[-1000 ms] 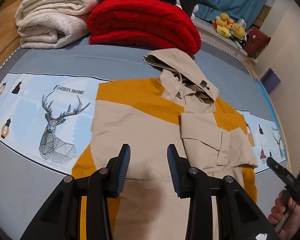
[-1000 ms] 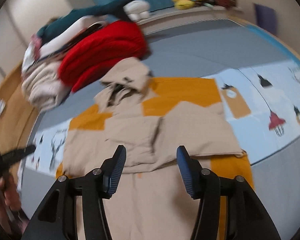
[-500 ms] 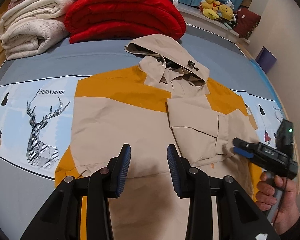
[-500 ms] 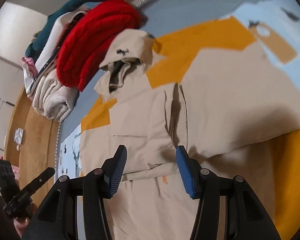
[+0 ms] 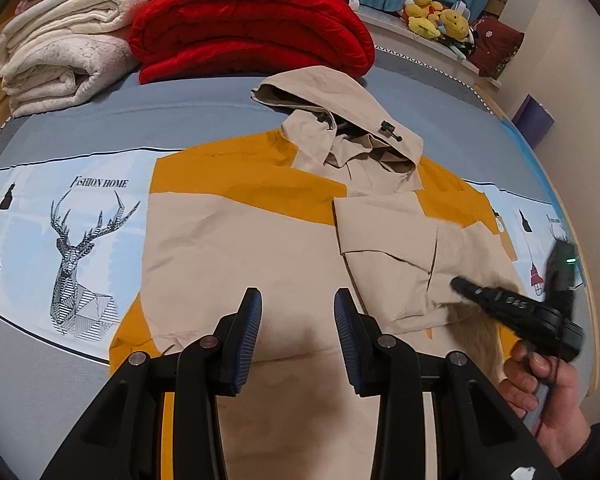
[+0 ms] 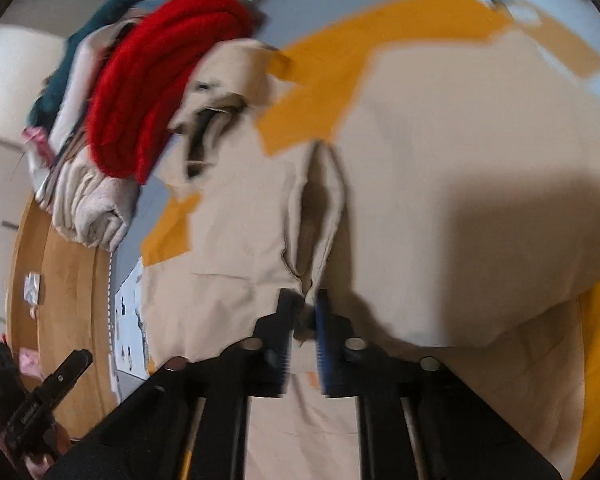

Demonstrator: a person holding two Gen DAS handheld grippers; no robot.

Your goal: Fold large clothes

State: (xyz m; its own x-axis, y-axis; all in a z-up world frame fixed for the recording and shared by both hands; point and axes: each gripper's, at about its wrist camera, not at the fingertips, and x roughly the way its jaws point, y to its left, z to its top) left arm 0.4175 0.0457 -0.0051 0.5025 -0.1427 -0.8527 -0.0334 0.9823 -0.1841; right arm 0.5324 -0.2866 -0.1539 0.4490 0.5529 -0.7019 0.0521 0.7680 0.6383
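Lower and closer than a second ago, the right gripper (image 6: 305, 320) has just been closing and now pinches a raised ridge of the folded sleeve of the beige-and-orange jacket (image 5: 236, 248) spread on the bed (image 5: 100, 128). Above the hem, the left gripper (image 5: 298, 316) hangs with fingers apart, holding nothing. Bare bedspread flanks the jacket.

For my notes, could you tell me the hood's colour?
Beige hood, clearest in the left wrist view.

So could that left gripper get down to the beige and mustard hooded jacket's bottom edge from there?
Probably yes. The left gripper hangs open right over the beige and mustard hooded jacket, nothing between them. The right gripper, pinching a folded sleeve, sits off to the side.
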